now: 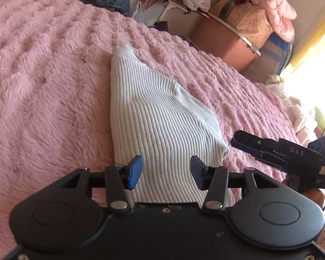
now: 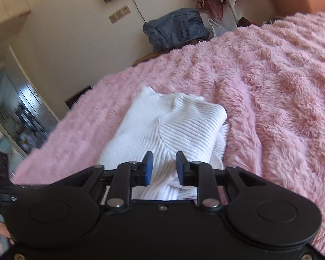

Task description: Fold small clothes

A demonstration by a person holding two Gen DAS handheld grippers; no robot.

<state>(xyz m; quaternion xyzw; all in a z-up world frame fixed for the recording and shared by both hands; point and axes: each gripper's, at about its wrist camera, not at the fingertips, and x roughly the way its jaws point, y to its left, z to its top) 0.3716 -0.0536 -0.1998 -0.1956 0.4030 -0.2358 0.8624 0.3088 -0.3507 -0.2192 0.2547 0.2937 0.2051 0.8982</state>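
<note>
White and ribbed, the small knitted top (image 1: 153, 117) lies just in front of me on the fluffy pink blanket (image 1: 43, 91) that covers the bed. I think it lies there so the soft bed can hold it flat while I fold.

My left gripper (image 1: 165, 174) is wide open over the near end of the top. It holds nothing. Its blue pads (image 1: 134, 174) have cloth showing between them, but I cannot tell if they touch it. My guess is that it waits there to grab this edge.

My right gripper (image 2: 162, 168) is partly open, narrower than the left one. Bunched white cloth sits between its pads (image 2: 149, 166), but they do not squeeze it, so it holds nothing too. In my left view it sits just beside the right edge of the top, low over the blanket.

One part of the top is already laid over the rest (image 2: 190, 119), so I judge the folding is partway done. The near end is still lumpy.

Farther away, past the bed, a dark blue bag (image 2: 175, 29) slumps by the wall, and a brown box (image 1: 225, 43) stands in the corner.
</note>
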